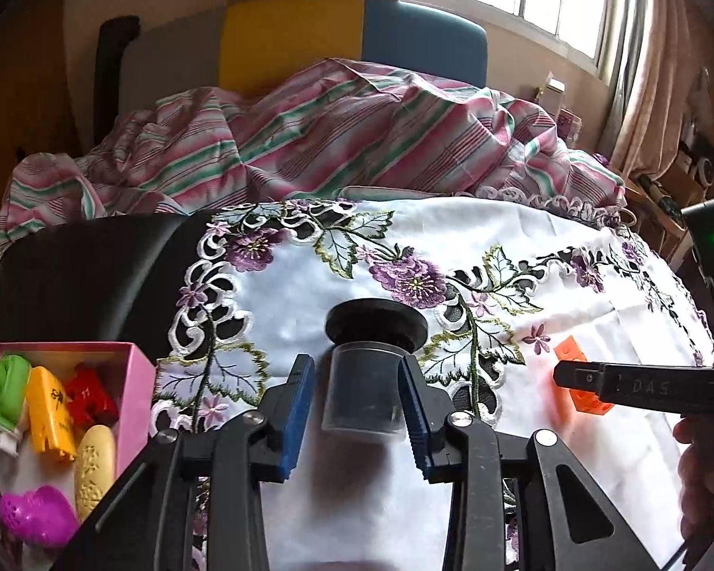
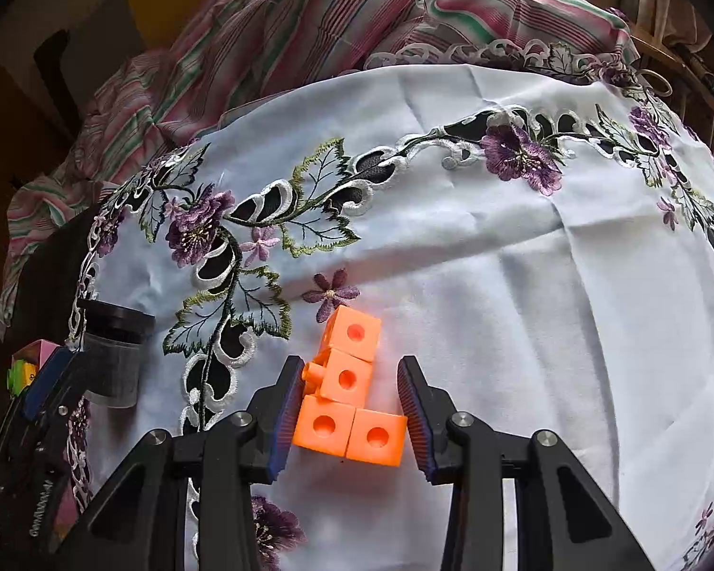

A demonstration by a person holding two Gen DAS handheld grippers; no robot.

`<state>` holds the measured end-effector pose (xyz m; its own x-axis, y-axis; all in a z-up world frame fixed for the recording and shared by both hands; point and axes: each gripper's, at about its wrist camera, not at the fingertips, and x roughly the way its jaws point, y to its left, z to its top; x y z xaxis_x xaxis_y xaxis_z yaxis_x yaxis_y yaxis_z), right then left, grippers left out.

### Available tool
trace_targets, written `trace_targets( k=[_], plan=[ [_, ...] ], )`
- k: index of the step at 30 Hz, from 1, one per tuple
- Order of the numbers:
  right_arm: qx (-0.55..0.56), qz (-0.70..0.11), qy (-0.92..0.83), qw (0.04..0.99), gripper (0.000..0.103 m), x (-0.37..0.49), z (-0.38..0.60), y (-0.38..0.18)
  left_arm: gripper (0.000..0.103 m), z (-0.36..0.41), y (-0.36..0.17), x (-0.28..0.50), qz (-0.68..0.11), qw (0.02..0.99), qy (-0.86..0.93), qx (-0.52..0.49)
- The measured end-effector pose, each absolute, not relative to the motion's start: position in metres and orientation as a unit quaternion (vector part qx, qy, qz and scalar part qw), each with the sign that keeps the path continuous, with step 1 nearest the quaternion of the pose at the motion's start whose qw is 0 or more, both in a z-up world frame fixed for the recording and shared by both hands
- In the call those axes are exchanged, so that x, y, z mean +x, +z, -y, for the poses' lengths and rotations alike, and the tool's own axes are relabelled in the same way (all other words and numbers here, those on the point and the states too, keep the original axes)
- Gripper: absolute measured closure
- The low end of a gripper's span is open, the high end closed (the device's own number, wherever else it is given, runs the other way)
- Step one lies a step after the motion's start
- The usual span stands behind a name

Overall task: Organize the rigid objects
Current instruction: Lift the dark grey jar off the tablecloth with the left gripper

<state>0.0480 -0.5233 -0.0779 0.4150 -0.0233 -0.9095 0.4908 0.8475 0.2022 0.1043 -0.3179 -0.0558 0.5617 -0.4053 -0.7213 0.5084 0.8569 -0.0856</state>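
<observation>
On my left wrist camera, the left gripper (image 1: 357,411) has its jaws spread around a small jar (image 1: 364,392) with a clear body and a wide black lid (image 1: 375,322). The jar lies on its side on the white embroidered tablecloth (image 1: 571,476), long axis running straight away from me, lid end pointing away and the clear base toward me between the blue pads (image 1: 296,416). I see narrow gaps on both sides, so I read the pads as just beside the jar rather than pinching it. The gripper reaches forward, low and nearly level with the cloth.

At my lower left sits a pink box (image 1: 135,395) holding a green toy (image 1: 5,383), a yellow piece (image 1: 50,414), a red piece (image 1: 88,395) and a pale yellow oval (image 1: 95,466), with a magenta ball (image 1: 35,516) at its near end.

On my right wrist camera, the right gripper (image 2: 352,421) straddles a cluster of orange blocks (image 2: 350,402) snapped into an L. The long leg runs away from me, tilting slightly right; the short foot points right along the near row. Holes face up. The left pad touches the near-left block, and the right pad looks to meet the near-right one, though I cannot tell whether they are squeezing. This gripper angles down over the cloth. A striped pink sheet (image 2: 309,14) is bunched beyond.
</observation>
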Motion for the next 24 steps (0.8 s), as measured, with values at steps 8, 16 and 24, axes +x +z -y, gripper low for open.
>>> trace_targets(
  k=[8,16,24],
  plan=[
    [0.228,-0.518,-0.157,0.809,0.062,0.048,0.523,-0.079,0.041,0.326,-0.066,0.106,-0.405,0.875,-0.258,0.064],
    [0.229,-0.52,-0.156,0.808,0.062,0.049,0.523,-0.08,0.06,0.338,-0.075,0.101,-0.413,0.864,-0.267,0.108],
    [0.227,-0.52,-0.153,0.809,0.062,0.049,0.522,-0.079,0.06,0.327,-0.051,0.088,-0.407,0.866,-0.275,0.09]
  ],
)
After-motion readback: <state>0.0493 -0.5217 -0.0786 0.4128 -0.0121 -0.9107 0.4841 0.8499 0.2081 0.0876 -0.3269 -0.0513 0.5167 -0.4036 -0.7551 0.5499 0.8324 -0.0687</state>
